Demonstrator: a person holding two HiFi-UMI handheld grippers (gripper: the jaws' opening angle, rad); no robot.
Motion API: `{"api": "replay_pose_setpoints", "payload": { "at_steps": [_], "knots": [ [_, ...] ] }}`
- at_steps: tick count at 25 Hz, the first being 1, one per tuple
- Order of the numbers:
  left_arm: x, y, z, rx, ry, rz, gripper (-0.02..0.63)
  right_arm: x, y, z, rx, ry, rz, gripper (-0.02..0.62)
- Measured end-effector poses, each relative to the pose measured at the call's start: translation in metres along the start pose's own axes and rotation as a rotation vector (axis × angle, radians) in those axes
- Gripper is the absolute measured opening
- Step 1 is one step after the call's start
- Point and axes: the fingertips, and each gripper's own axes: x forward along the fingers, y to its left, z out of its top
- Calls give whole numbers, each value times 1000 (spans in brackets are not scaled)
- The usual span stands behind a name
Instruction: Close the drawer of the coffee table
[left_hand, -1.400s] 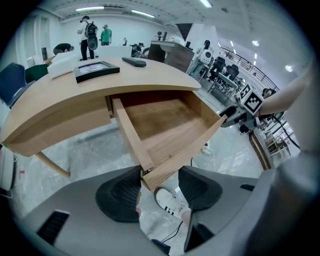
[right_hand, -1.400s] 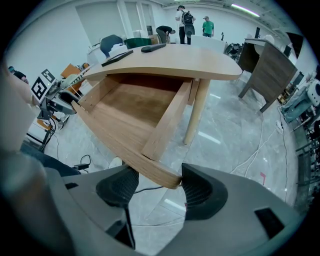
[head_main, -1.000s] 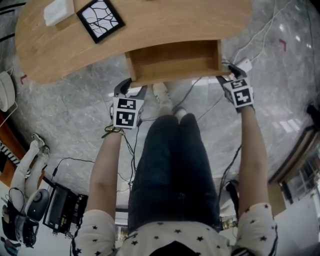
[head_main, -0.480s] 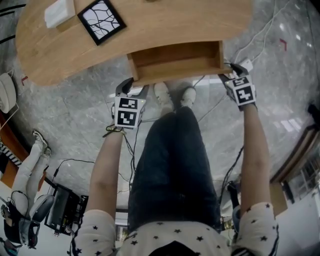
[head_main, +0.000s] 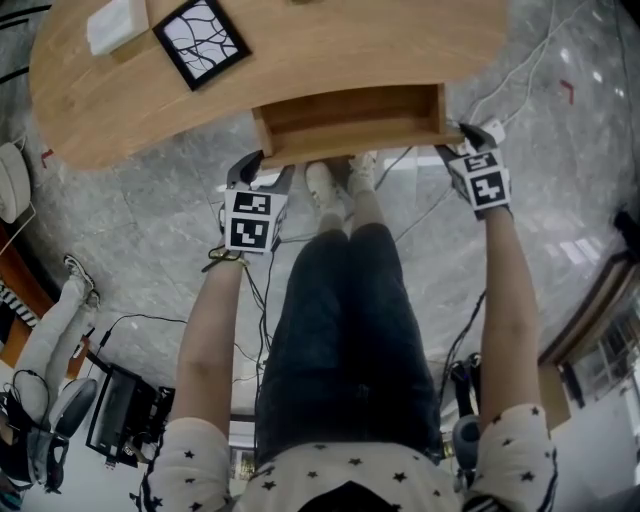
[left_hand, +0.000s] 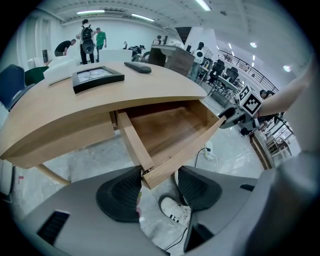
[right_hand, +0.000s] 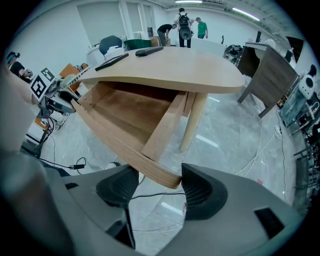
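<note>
Left tongs (left_hand: 159, 186) spread wide, clamped on nothing, with the front-left corner of the drawer (head_main: 350, 115) in the gap and hard against the left pad (left_hand: 122, 192). Right tongs (right_hand: 157, 187) just as wide apart, also gripping nothing, the drawer's front-right corner between the pads and at the right pad (right_hand: 197, 190); real contact there hard to judge. Drawer pulled well out from under the curved wooden counter (head_main: 330, 40), its rear hidden beneath the top. On the counter, a black picture frame (head_main: 200, 38) and beside it a white object (head_main: 115, 22), cut off by the upper edge of the head view and not identifiable. Below the drawer front, white shoes (head_main: 322, 185) on the marble floor (head_main: 140, 220), partly covered by the person's legs.
</note>
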Motion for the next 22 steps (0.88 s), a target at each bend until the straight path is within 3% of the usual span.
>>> {"api": "replay_pose_setpoints", "payload": {
  "at_steps": [22],
  "knots": [
    [6, 9, 15, -23, -3, 29, 242, 4, -13, 19, -11, -26, -10, 272]
  ]
}}
